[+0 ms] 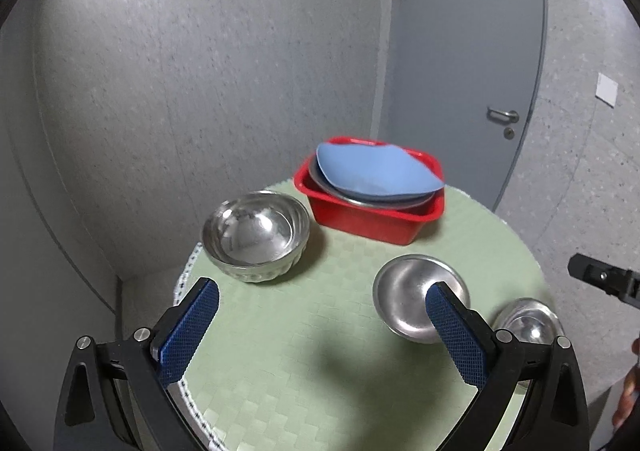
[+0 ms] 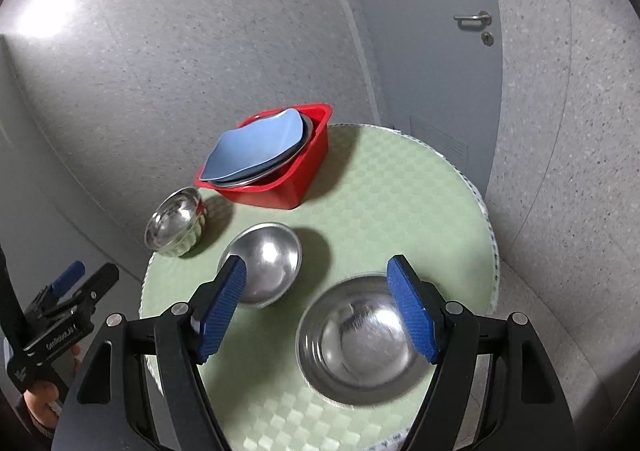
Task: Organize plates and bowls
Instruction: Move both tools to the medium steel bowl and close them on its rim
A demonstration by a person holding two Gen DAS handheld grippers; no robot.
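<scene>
A red tub (image 1: 372, 219) (image 2: 280, 193) at the table's far side holds a blue plate (image 1: 376, 171) (image 2: 256, 153) on a steel plate (image 1: 352, 197). Three steel bowls stand on the green mat: a ribbed one (image 1: 256, 235) (image 2: 176, 223) at the left, a smooth one (image 1: 416, 297) (image 2: 268, 259) in the middle, and a third (image 1: 528, 321) (image 2: 356, 343) nearest the right gripper. My left gripper (image 1: 322, 301) is open and empty above the mat. My right gripper (image 2: 316, 287) is open and empty, above the near bowl's left rim.
The round table (image 2: 400, 187) with the green woven mat stands in a corner of grey walls. A grey door (image 1: 460, 63) is behind it. The left gripper's body (image 2: 60, 311) shows at the left of the right wrist view.
</scene>
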